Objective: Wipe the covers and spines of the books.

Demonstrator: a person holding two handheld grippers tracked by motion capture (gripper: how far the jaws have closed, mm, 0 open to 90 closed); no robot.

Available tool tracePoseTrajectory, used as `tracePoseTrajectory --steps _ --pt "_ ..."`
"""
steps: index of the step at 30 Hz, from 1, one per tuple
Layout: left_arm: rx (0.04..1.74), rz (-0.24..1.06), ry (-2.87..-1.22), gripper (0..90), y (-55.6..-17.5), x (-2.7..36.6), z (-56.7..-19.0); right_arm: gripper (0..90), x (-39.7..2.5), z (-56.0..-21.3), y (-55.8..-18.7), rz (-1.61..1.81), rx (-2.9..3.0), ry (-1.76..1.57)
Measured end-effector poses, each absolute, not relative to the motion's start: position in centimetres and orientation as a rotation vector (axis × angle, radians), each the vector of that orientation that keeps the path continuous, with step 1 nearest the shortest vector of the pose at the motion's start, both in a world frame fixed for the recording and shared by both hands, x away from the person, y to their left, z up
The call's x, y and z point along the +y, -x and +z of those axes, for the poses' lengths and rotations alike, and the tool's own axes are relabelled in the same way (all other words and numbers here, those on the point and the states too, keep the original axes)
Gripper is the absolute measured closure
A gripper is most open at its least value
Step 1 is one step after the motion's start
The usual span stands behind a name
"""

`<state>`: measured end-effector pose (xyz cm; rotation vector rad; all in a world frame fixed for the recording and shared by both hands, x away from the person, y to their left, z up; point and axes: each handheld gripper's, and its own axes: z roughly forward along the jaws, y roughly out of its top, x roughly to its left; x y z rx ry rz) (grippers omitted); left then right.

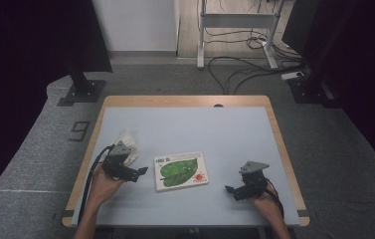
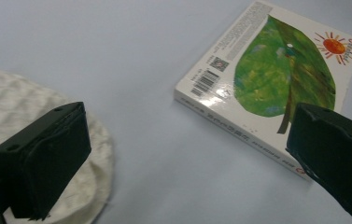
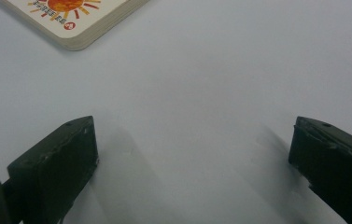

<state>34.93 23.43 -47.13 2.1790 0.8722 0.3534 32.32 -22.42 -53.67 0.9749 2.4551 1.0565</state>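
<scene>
Up close, left tongs [image 2: 183, 158] reveal the book's [image 2: 267, 79] barcode.

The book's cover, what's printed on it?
A big green leaf and a small orange-red sun on white; the book shows best in the left gripper view.

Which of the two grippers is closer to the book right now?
The left gripper: its open jaws nearly reach the white board book with the green leaf cover. The right gripper, also open, sits farther off over bare table.

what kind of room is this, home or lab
Most likely a lab or recording workspace: dark stands flank the table, loose cables run across the carpet, and each hand holds a gripper over a picture book.
</scene>
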Motion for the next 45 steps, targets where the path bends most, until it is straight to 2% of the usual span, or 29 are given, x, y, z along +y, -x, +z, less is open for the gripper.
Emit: tracePoseTrajectory --steps 22,31,45 --pt "0.814 0.337 -2.380 0.0 -34.3 20.8 -51.8 0.6 -22.4 -53.7 -32.4 1.057 2.457 -0.978" --pt "0.803 0.283 -2.366 0.0 -34.4 20.9 -52.1 1.1 -22.5 -53.6 -32.4 1.062 2.459 -0.981" --pt "0.705 0.247 -2.339 0.0 -33.6 19.0 -52.7 3.3 -22.7 -52.9 -33.1 1.075 2.459 -0.980"
